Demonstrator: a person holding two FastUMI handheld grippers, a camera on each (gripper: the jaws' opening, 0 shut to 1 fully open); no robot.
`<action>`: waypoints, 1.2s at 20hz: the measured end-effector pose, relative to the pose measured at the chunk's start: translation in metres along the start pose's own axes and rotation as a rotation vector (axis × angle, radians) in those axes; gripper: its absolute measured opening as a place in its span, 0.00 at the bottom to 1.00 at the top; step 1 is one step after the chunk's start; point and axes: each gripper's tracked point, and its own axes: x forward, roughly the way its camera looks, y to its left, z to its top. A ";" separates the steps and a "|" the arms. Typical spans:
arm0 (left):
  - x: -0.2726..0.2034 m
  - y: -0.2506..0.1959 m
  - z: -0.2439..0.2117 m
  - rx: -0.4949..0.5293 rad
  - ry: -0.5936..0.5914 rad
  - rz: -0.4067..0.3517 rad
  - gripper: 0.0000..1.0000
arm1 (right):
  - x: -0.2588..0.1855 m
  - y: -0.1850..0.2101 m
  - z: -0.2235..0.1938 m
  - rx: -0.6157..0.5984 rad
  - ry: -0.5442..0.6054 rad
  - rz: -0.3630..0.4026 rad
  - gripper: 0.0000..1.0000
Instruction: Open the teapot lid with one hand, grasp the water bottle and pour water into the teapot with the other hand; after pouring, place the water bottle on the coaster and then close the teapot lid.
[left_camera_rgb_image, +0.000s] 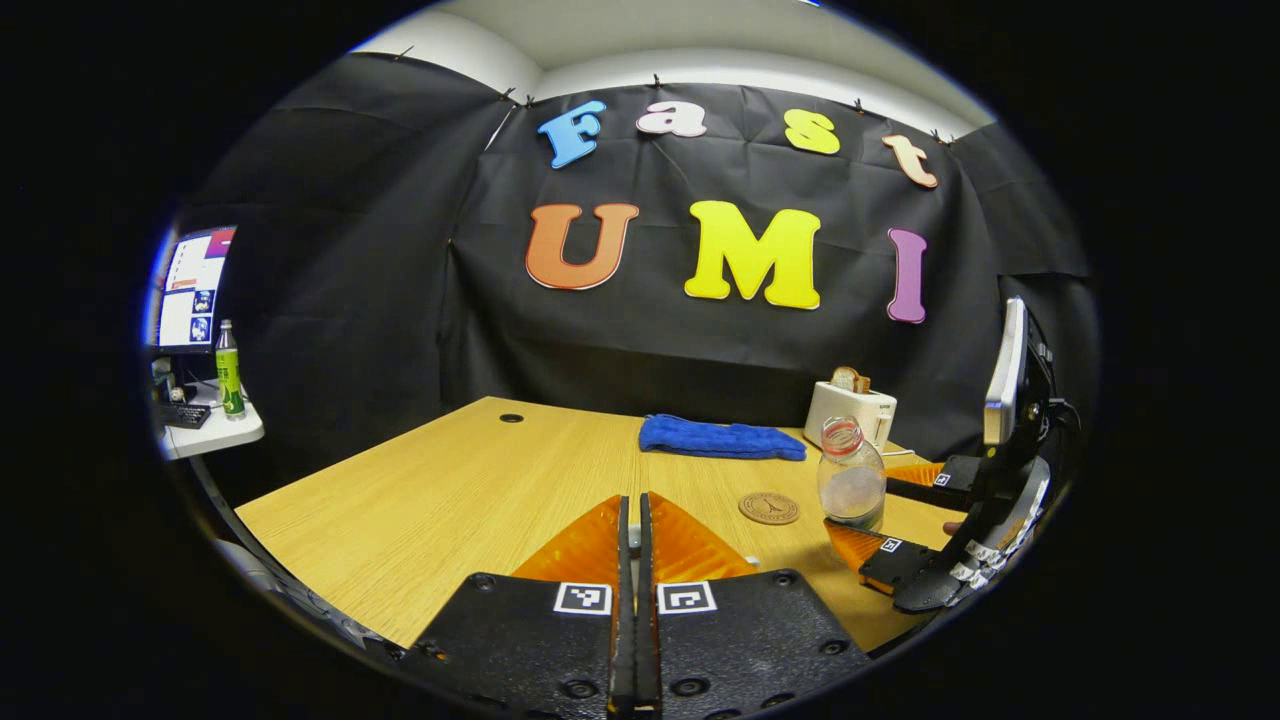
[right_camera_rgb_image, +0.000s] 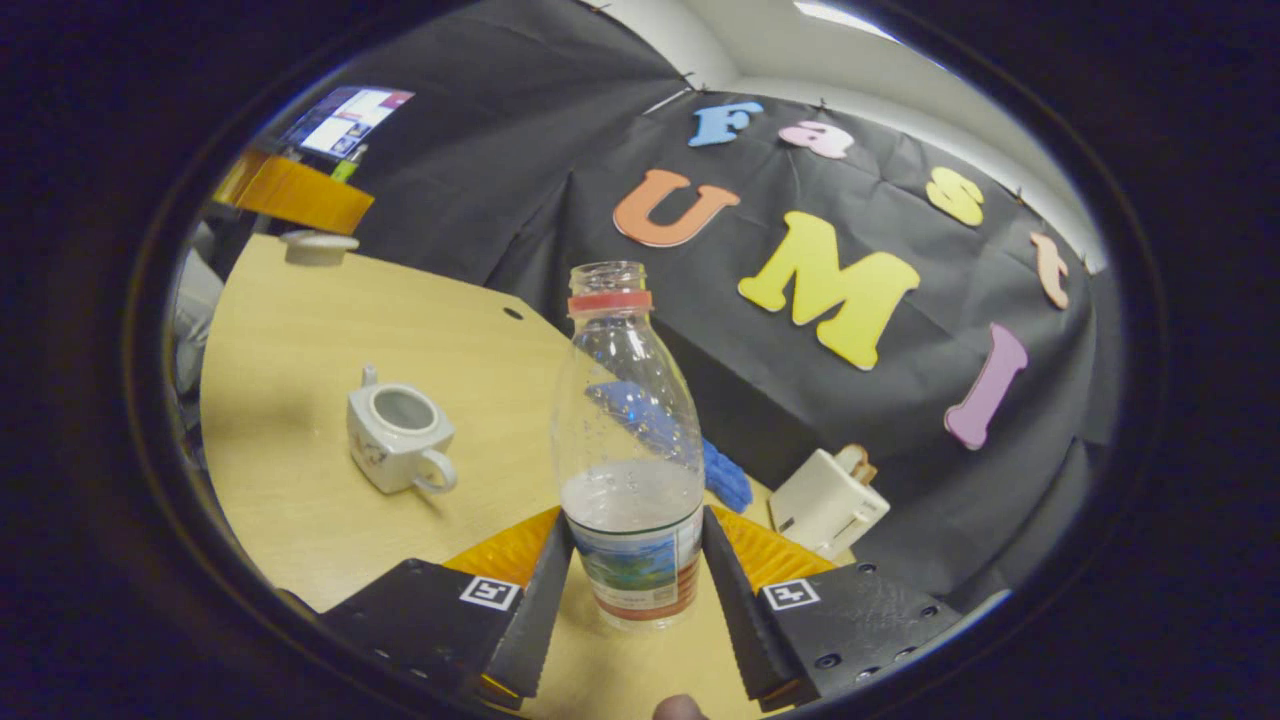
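Observation:
The white teapot (right_camera_rgb_image: 395, 435) stands on the wooden table (left_camera_rgb_image: 450, 490) with its top uncovered. Its lid (right_camera_rgb_image: 318, 245) hangs at the far left of the right gripper view, under a finger (right_camera_rgb_image: 295, 195) of my left gripper. My left gripper (left_camera_rgb_image: 634, 500) is shut, and a sliver of the white lid (left_camera_rgb_image: 634, 541) shows between its fingers. The clear, uncapped water bottle (right_camera_rgb_image: 630, 450) is partly filled and rests upright on the table. My right gripper (right_camera_rgb_image: 637, 520) is closed on its lower body. In the left gripper view the bottle (left_camera_rgb_image: 851, 480) stands just right of the round coaster (left_camera_rgb_image: 769, 507).
A blue cloth (left_camera_rgb_image: 720, 438) lies at the back of the table, with a white toaster (left_camera_rgb_image: 850, 410) holding toast to its right. At the far left, a side table carries a monitor (left_camera_rgb_image: 195, 290) and a green bottle (left_camera_rgb_image: 229, 370).

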 end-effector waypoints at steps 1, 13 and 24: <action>0.001 0.001 -0.004 0.003 0.012 -0.006 0.03 | 0.003 0.000 0.002 -0.056 -0.005 -0.002 0.73; 0.002 0.019 -0.008 0.030 0.022 0.002 0.03 | 0.029 0.006 0.001 -0.654 -0.072 -0.092 0.74; -0.002 0.026 -0.003 0.035 0.014 0.016 0.03 | 0.033 0.012 0.023 -0.911 -0.131 -0.130 0.75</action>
